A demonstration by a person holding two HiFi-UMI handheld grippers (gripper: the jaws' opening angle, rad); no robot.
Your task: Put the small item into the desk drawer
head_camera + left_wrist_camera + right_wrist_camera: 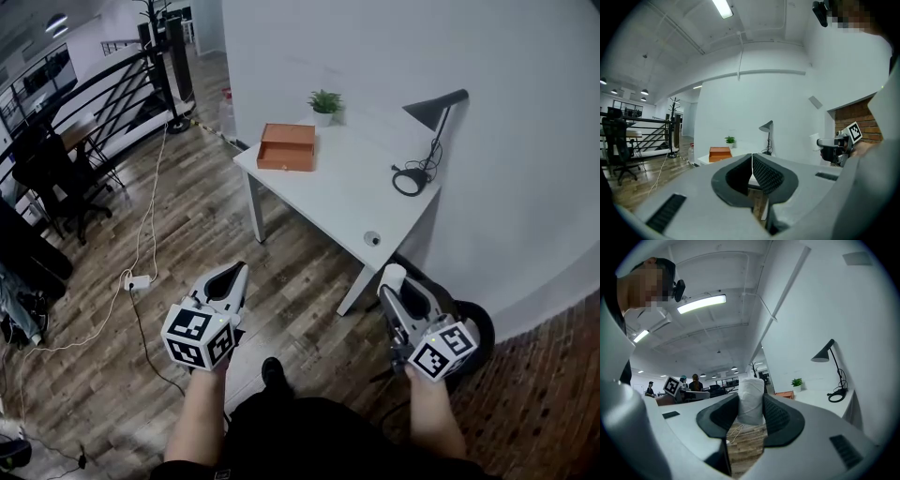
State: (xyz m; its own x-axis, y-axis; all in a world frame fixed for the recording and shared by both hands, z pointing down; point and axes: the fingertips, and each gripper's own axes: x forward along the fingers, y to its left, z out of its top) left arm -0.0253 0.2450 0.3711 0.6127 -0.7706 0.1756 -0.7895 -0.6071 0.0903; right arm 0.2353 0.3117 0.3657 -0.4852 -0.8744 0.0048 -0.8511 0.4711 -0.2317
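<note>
My right gripper (pixel 751 404) is shut on a small white wrapped roll (pixel 751 399), which stands upright between the pads; in the head view the roll (pixel 395 277) sticks up from the right gripper (pixel 397 289) at the lower right. My left gripper (pixel 236 275) is held at the lower left with nothing in it, and in its own view the left gripper (pixel 752 164) has its jaws pressed together. An orange-brown wooden desk drawer box (pixel 287 146) sits at the far left corner of the white desk (pixel 328 192), well ahead of both grippers.
On the desk stand a small potted plant (pixel 324 104), a dark desk lamp (pixel 434 111) with a coiled cable (pixel 410 180), and a small round object (pixel 372 238) near the front edge. White cables (pixel 141 253) and a power strip lie on the wooden floor. A railing and office chairs are left.
</note>
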